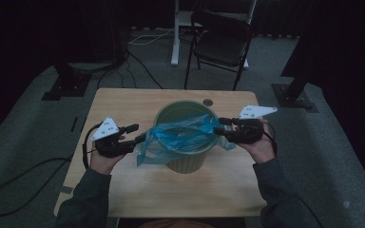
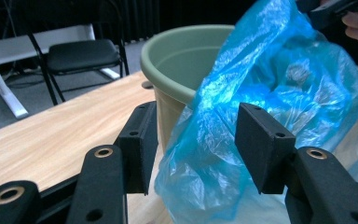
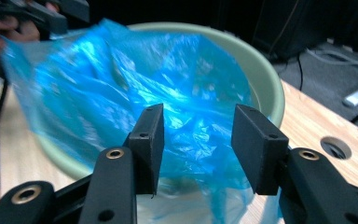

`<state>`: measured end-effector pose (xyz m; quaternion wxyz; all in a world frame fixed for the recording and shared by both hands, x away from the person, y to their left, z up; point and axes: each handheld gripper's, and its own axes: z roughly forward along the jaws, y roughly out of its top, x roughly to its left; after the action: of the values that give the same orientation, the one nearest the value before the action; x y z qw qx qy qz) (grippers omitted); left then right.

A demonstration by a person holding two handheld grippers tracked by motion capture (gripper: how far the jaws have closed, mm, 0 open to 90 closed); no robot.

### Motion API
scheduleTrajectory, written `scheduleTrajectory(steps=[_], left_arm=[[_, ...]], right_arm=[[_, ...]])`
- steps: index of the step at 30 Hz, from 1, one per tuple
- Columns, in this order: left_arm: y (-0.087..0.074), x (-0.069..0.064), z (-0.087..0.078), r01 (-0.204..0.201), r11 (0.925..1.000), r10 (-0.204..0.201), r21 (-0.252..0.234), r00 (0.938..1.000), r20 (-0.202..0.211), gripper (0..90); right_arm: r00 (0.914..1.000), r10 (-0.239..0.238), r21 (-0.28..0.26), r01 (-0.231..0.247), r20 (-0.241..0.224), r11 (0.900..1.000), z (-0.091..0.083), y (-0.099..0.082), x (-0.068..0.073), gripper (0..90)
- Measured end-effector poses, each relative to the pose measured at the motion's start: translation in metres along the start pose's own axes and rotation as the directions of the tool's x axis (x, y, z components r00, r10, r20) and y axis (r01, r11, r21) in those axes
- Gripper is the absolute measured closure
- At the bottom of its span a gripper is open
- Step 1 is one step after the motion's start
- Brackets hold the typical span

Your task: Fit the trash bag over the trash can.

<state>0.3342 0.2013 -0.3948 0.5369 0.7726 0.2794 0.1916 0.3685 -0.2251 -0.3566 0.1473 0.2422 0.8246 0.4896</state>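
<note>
A pale green bin [image 1: 167,110] stands in the middle of the wooden table [image 1: 171,192]. A crumpled blue plastic bag [image 1: 183,135] lies in its mouth and spills over the near-left rim. My left gripper [image 1: 138,133] sits at the bin's left side, pointing at the hanging bag. In the left gripper view its jaws [image 2: 193,140] stand open, with the bag's loose edge [image 2: 214,154] between them and a gap at the left pad. My right gripper [image 1: 218,126] is at the bin's right rim. In the right gripper view it is open [image 3: 196,140], with the bag [image 3: 121,93] just beyond the pads.
A black folding chair [image 1: 221,42] and a white stand leg [image 1: 175,33] are on the floor beyond the table. A round hole [image 1: 208,102] sits in the tabletop behind the bin. Cables trail over the floor at the left [image 1: 24,178].
</note>
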Motion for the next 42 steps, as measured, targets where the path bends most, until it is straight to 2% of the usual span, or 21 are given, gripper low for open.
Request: scheduleTrajectory(steps=[4,5,7,8,9,10,11,13,16,21,28,29,32,36,37,38,39,40,41,42], left_arm=[[0.003,-0.002,0.012,-0.021,0.9986,0.021,0.049,0.9998,-0.004,53.8],[0.003,-0.003,0.014,-0.027,0.9977,0.028,0.062,0.9995,-0.015,58.2],[0.005,-0.003,0.02,-0.038,0.9956,0.042,0.086,0.9985,-0.036,66.8],[0.005,-0.003,0.02,-0.038,0.9956,0.042,0.086,0.9985,-0.036,72.1],[0.006,-0.003,0.023,-0.043,0.9947,0.049,0.093,0.9975,-0.052,72.1],[0.006,-0.003,0.023,-0.043,0.9947,0.049,0.093,0.9975,-0.052,78.2],[0.006,-0.002,0.024,-0.041,0.9954,0.046,0.086,0.9973,-0.058,78.2],[0.009,-0.001,0.025,-0.035,0.9969,0.04,0.07,0.9968,-0.07,84.9],[0.012,0.002,0.028,-0.03,0.9976,0.035,0.063,0.9956,-0.086,88.1],[0.018,0.01,0.04,-0.023,0.9978,0.03,0.062,0.9919,-0.123,89.6],[0.023,0.025,0.06,0.007,0.998,0.003,0.063,0.9879,-0.155,90.0],[0.023,0.031,0.067,0.017,0.9977,-0.006,0.065,0.9865,-0.164,90.0],[0.024,0.038,0.076,0.038,0.9974,-0.027,0.061,0.9849,-0.171,90.0],[0.027,0.045,0.089,0.06,0.9967,-0.049,0.055,0.9825,-0.18,90.0],[0.028,0.048,0.093,0.073,0.9958,-0.062,0.054,0.9818,-0.179,90.0],[0.029,0.052,0.1,0.089,0.9945,-0.077,0.056,0.9805,-0.181,90.0],[0.029,0.052,0.1,0.089,0.9945,-0.077,0.056,0.9805,-0.181,90.0],[0.028,0.055,0.105,0.099,0.9933,-0.087,0.059,0.9793,-0.183,90.0],[0.026,0.057,0.112,0.114,0.9908,-0.099,0.072,0.978,-0.183,90.0],[0.026,0.057,0.112,0.114,0.9908,-0.099,0.072,0.978,-0.183,90.0]], right_arm=[[1.0,0.002,0.036,-0.002,0.005,0.9993,0.01,0.0,-0.007,63.0],[1.0,0.003,0.03,-0.003,0.004,0.9995,0.01,0.0,-0.009,71.1],[1.0,0.003,0.023,-0.003,0.001,0.9997,0.011,0.002,-0.011,81.2],[1.0,0.003,0.023,-0.003,0.001,0.9997,0.011,0.002,-0.011,81.2],[1.0,0.004,0.027,-0.005,0.008,0.9996,0.012,0.004,-0.011,85.0],[1.0,0.004,0.027,-0.005,0.008,0.9996,0.012,0.004,-0.011,85.0],[0.9997,0.006,0.029,-0.007,0.025,0.9995,0.013,0.006,-0.013,89.4],[0.9988,0.019,0.017,-0.02,0.046,0.9997,0.013,0.008,-0.017,90.0],[0.9973,0.037,0.006,-0.037,0.064,0.9993,0.013,0.009,-0.021,90.0],[0.9936,0.064,-0.005,-0.064,0.094,0.998,0.015,0.012,-0.029,90.0],[0.9879,0.092,0.032,-0.096,0.126,0.9949,0.031,0.012,-0.046,90.0],[0.9865,0.097,0.035,-0.103,0.132,0.9941,0.033,0.011,-0.049,90.0],[0.9811,0.125,0.05,-0.134,0.147,0.9897,0.044,0.008,-0.06,90.0],[0.9773,0.146,0.05,-0.155,0.153,0.9866,0.05,0.007,-0.066,90.0],[0.9728,0.169,0.047,-0.179,0.158,0.9828,0.056,0.006,-0.072,90.0],[0.971,0.176,0.049,-0.186,0.161,0.9812,0.057,0.005,-0.073,90.0],[0.971,0.176,0.049,-0.186,0.161,0.9812,0.057,0.005,-0.073,90.0],[0.9657,0.202,0.053,-0.213,0.163,0.9757,0.063,0.002,-0.078,90.0],[0.9637,0.21,0.056,-0.222,0.165,0.9735,0.064,0.001,-0.08,90.0],[0.9637,0.21,0.056,-0.222,0.165,0.9735,0.064,0.001,-0.08,90.0]])
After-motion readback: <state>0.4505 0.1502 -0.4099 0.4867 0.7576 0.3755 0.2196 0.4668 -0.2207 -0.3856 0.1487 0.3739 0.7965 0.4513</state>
